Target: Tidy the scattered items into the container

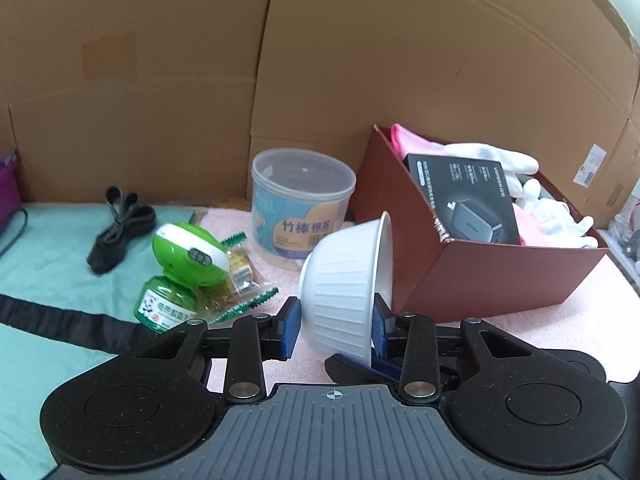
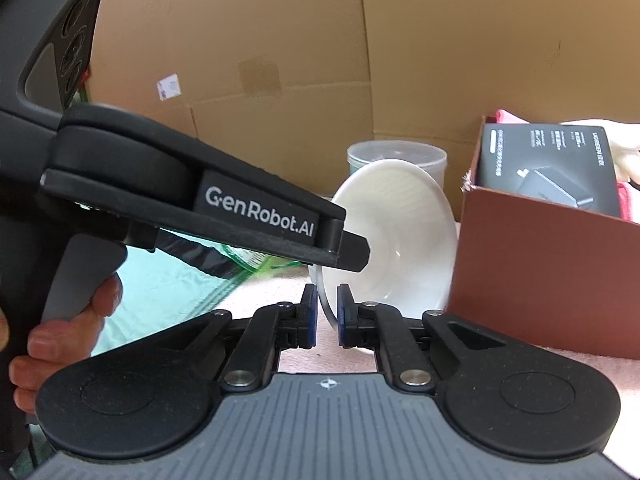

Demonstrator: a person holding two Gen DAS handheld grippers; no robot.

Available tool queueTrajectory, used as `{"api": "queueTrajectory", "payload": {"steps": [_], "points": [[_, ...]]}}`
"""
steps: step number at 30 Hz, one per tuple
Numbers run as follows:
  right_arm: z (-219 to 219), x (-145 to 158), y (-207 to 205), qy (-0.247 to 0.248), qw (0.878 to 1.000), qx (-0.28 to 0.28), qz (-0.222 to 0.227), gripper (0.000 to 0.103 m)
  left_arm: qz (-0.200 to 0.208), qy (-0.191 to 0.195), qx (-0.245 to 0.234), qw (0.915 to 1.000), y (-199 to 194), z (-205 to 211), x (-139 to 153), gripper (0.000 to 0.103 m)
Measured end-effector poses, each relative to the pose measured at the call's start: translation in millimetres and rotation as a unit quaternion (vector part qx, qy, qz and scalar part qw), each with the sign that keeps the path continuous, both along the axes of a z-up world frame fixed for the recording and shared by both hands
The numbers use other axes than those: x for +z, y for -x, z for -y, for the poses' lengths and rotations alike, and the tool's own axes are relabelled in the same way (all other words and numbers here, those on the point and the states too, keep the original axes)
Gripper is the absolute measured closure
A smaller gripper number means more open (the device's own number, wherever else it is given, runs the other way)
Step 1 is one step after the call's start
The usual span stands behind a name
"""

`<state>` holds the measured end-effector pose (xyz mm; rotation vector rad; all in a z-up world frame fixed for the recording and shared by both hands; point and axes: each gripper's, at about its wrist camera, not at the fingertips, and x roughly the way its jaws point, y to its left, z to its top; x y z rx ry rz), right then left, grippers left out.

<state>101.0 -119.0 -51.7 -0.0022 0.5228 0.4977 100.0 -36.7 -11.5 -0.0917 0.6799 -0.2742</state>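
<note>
While tipped sideways, bowl (image 1: 344, 280) mouth faces box (image 1: 500, 276) (rightward).

Each wrist view looks forward and downward along its claw at close range; both share the white bowl (image 1: 344, 280) (image 2: 400, 232) and brown box (image 1: 480, 276) (image 2: 540, 264).

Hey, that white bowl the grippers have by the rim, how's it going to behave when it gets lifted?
The white bowl looks glazed and rigid, so probably slippery and breakable if dropped. The right gripper pinches only its thin rim, so it may swing or twist. Its round ribbed side would likely roll if set down tilted like this.
</note>
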Motion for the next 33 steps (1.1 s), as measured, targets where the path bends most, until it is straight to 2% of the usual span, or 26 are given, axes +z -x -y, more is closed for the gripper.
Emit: {"api": "queueTrajectory", "payload": {"steps": [15,22,24,25,27,33], "points": [[6,42,38,-0.014,0.997,0.022,0.072,0.097,0.072,-0.016,0.011,0.9972,43,12,50,0.067],[18,58,55,-0.019,0.994,0.021,0.102,0.098,0.089,-0.003,0.033,0.9954,55,18,61,0.067],[21,61,59,-0.019,0.994,0.02,0.108,0.098,0.09,0.013,0.028,0.9955,58,19,64,0.08],[22,62,62,-0.018,0.993,0.02,0.112,0.097,0.091,0.019,0.024,0.9954,61,21,66,0.081],[23,64,70,-0.018,0.992,0.023,0.119,0.097,0.096,0.02,0.015,0.995,63,27,70,0.092],[43,70,72,-0.019,0.991,-0.012,0.133,0.101,0.107,0.019,-0.005,0.9941,59,47,77,0.093]]}}
